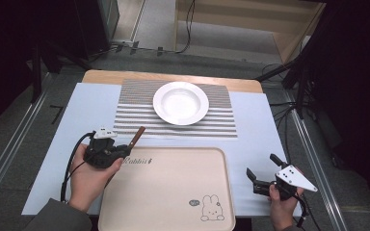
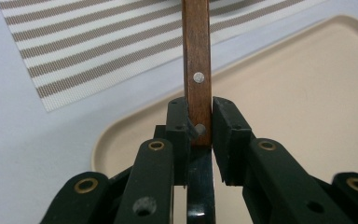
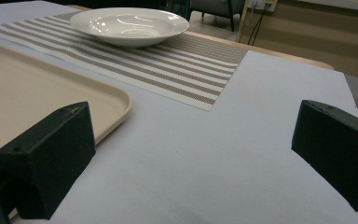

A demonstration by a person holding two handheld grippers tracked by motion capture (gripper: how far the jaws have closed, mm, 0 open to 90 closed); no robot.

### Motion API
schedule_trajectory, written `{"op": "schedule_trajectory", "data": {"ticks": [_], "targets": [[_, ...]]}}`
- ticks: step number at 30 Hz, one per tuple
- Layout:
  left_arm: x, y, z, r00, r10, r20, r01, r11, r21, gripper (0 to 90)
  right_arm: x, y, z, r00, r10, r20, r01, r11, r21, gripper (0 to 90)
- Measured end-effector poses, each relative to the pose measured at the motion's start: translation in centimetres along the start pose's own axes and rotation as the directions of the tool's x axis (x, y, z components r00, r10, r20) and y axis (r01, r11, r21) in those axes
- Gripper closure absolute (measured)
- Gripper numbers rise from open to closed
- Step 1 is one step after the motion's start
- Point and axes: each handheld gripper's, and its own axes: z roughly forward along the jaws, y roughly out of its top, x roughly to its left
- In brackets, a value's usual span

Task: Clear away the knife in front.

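Left gripper view shows a brown wooden handle (image 2: 196,70) with two silver rivets, clamped between the left gripper (image 2: 199,123) pads and pointing to twelve o'clock over the beige tray (image 2: 307,107) rim. High view: the handle (image 1: 136,137) sits at the tray's (image 1: 173,192) eleven o'clock corner, just short of the striped placemat (image 1: 221,122). Right gripper (image 1: 260,169) hangs spread wide and empty at the tray's three o'clock, above bare white table cover (image 1: 250,139).

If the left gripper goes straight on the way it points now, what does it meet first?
Probably the striped placemat: the left gripper, shut on a wooden handle, points over the tray's corner toward it. Its height is unclear, so it might pass above.
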Motion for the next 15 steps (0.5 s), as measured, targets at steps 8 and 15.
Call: {"op": "schedule_trajectory", "data": {"ticks": [8, 15], "targets": [[-0.3, -2.2, -0.1, 0.9995, -0.030, 0.011, 0.030, 0.9995, 0.002, 76.5, 0.0, 0.0, 0.0, 1.0000, -0.001, 0.001, 0.001, 1.000, 0.001, 0.0], [-0.3, -3.4, -0.2, 0.9986, -0.050, 0.019, 0.050, 0.9987, 0.004, 76.5, 0.1, 0.0, 0.0, 1.0000, -0.003, 0.003, 0.002, 1.000, 0.003, 0.0]]}}
